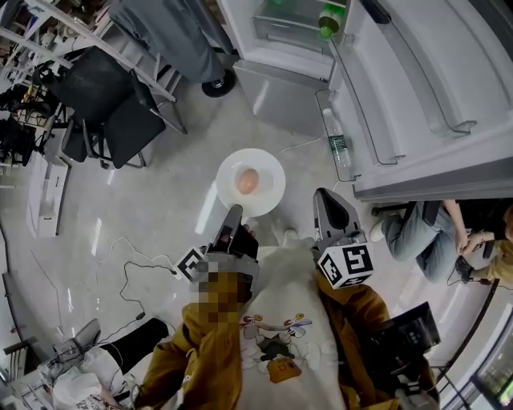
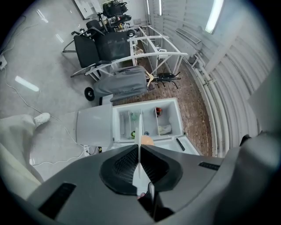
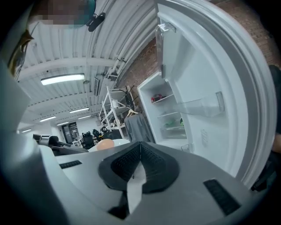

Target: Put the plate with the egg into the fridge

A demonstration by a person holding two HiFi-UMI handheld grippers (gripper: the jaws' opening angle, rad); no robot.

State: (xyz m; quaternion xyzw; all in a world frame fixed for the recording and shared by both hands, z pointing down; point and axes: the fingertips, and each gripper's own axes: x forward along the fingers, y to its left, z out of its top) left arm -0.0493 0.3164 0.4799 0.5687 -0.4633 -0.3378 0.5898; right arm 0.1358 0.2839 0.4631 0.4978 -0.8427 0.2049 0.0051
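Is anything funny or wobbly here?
A little: the egg lies loose on the plate, which only the left hand-held gripper pinches by its rim, out over the floor. It could roll. Nothing is spilled or broken.

one round white plate [image 1: 268,172], one pale tan egg [image 1: 248,182], two grey grippers: left gripper [image 1: 234,212], right gripper [image 1: 322,196]. two plastic bottles at one o'clock: green-capped bottle [image 1: 331,19], clear bottle [image 1: 337,144].
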